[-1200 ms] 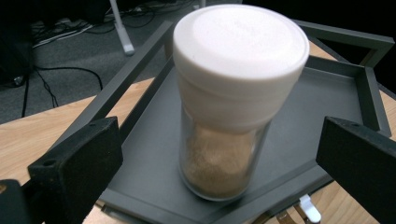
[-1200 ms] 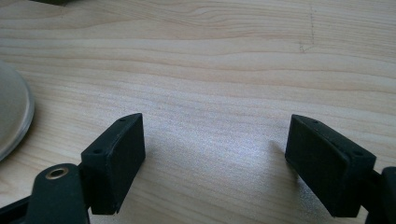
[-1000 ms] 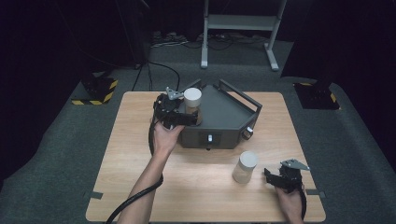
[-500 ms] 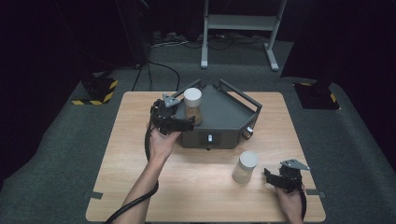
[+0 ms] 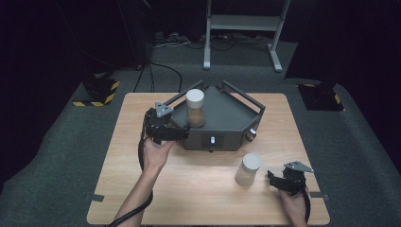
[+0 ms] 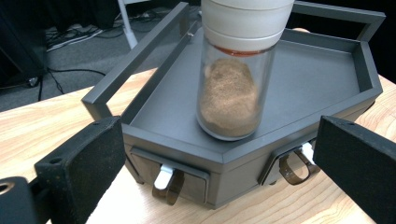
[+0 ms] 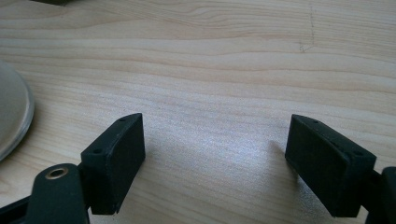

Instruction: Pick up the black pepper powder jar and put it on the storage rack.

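On wooden table (image 5: 198,189): two capped jars (image 5: 195,108) (image 5: 248,169), one grey tray (image 5: 227,113), two grippers (image 5: 182,134) (image 5: 272,179).

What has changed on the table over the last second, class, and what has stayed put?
The left gripper let go of the brown-filled jar and drew back toward the person, its jaws now open. The jar stays upright on the grey tray. The pale jar and the right gripper, jaws open, kept their places.

Jar (image 6: 236,70) lid top cropped
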The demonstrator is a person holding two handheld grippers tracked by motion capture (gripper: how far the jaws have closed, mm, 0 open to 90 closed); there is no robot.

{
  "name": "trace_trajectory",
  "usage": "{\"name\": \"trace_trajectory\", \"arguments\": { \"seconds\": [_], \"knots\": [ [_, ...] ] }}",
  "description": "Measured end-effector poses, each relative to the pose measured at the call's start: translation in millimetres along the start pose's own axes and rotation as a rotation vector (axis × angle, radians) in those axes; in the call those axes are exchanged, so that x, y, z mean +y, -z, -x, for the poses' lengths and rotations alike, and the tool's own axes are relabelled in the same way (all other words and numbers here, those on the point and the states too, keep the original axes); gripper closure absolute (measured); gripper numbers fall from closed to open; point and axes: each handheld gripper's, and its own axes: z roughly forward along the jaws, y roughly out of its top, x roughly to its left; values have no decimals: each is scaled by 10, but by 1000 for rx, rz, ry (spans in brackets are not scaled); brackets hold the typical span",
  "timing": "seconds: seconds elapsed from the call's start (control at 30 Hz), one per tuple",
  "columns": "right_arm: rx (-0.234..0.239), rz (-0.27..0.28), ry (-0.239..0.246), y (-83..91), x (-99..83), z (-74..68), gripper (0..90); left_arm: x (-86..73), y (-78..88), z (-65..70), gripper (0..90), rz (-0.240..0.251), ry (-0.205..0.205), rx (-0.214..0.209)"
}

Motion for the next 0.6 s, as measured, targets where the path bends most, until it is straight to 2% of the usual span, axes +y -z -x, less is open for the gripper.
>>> {"name": "trace_trajectory", "arguments": {
  "seconds": [0.6],
  "knots": [
    [1, 0, 0, -1, 1, 1, 194, -284, 154, -60, 29, -1, 5, 25]
  ]
}}
